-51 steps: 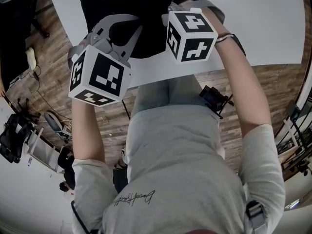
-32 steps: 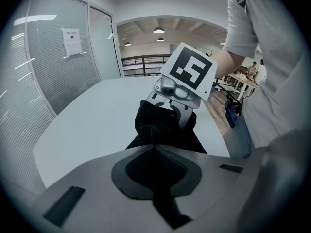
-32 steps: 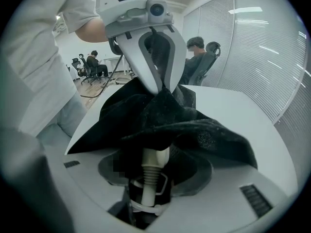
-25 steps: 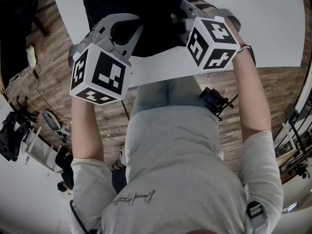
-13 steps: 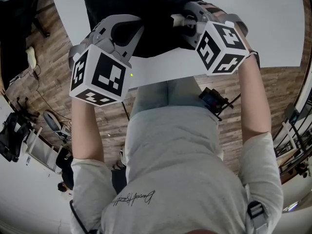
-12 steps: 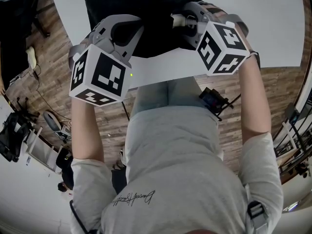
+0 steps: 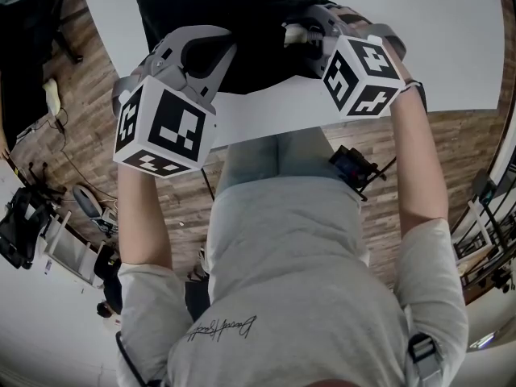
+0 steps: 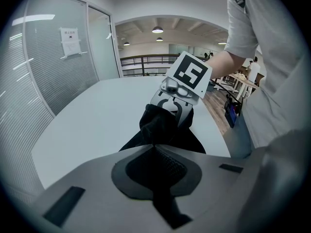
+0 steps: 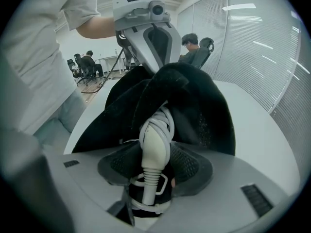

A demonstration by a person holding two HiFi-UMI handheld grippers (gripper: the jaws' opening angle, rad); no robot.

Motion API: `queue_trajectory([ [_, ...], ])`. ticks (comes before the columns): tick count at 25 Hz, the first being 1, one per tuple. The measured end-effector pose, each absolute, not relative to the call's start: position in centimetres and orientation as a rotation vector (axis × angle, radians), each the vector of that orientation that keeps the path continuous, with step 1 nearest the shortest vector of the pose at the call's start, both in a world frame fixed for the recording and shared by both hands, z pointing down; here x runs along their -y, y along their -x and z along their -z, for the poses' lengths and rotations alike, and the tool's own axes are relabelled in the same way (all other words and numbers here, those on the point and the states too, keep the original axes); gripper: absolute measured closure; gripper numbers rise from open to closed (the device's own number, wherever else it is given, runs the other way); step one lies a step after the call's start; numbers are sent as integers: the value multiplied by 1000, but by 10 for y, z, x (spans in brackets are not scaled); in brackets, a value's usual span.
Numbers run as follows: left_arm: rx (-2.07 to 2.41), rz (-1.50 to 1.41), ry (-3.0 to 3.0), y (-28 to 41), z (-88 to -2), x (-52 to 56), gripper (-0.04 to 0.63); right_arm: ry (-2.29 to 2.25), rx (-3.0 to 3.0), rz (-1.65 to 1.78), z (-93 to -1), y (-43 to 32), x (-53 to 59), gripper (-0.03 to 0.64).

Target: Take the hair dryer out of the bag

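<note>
A black fabric bag [image 7: 242, 18] lies on the white table [image 7: 439, 22]. My left gripper [image 7: 211, 53] is shut on a raised fold of the bag [image 8: 160, 125] at its near edge. The hair dryer shows only as a white handle [image 9: 154, 142] with its cord wound round it, poking out of the bag's mouth [image 9: 194, 98]. My right gripper [image 9: 154, 161] has that handle between its pads, which still press on it while the jaws are opening. In the head view the right gripper [image 7: 310, 37] sits at the bag's right end with a bit of the white handle [image 7: 297, 32] beside it.
The table's near edge [image 7: 266, 123] runs just below both grippers, with wood floor [image 7: 72, 143] beyond it. A glass partition [image 8: 53, 62] stands behind the table. Seated people and chairs [image 9: 90, 64] are far off in the room.
The right gripper has drawn to the right and toward the table's near edge, and the white handle has come out at the bag's mouth. The left gripper has stayed put on the bag.
</note>
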State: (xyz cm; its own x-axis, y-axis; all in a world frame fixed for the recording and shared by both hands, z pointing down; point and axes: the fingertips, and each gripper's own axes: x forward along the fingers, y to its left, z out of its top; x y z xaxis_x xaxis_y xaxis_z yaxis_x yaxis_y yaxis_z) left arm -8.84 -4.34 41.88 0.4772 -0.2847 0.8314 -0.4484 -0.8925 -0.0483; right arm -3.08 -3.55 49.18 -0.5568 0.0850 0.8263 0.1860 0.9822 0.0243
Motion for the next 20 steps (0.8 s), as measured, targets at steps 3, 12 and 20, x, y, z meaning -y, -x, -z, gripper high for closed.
queue_trajectory([
  [3, 641, -1382, -2544, 90, -419, 44, 578, 190, 2166, 113, -491, 33, 36, 397],
  [12, 641, -1396, -2546, 88, -418, 44, 578, 228, 2145, 17, -488, 45, 36, 347],
  [20, 635, -1410, -2548, 87, -419, 46, 577, 293, 2097, -12, -490, 49, 34, 403],
])
